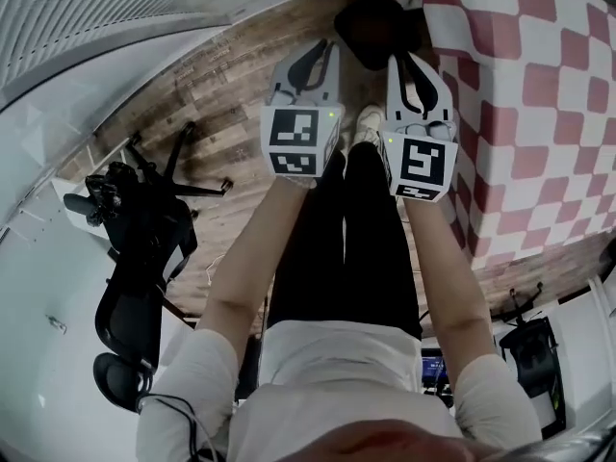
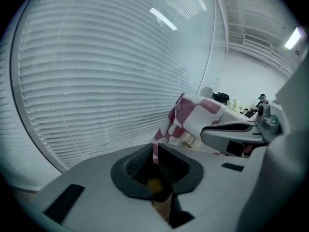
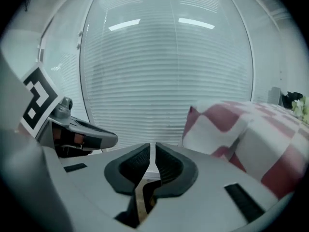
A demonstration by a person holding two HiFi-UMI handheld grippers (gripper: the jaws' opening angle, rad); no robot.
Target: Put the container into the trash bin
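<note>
No container shows in any view. A dark round thing (image 1: 377, 25) stands on the wooden floor by the table's corner; I cannot tell whether it is the trash bin. Both grippers are held out side by side above the floor, pointing forward and down. My left gripper (image 1: 306, 54) is shut, its dark pads (image 2: 166, 166) leaving only a thin slit with nothing in it. To its right, my right gripper (image 1: 416, 67) is also shut and empty, with its pads (image 3: 169, 166) nearly touching. Each gripper view shows the other gripper beside it: the right gripper (image 2: 241, 132), the left gripper (image 3: 77, 132).
A table under a red-and-white checked cloth (image 1: 539, 114) fills the right side, and its corner (image 3: 231, 124) hangs close ahead. A wall of white blinds (image 2: 106, 76) runs along the far side. A black office chair (image 1: 135, 229) stands at the left and dark equipment (image 1: 529, 349) at the lower right.
</note>
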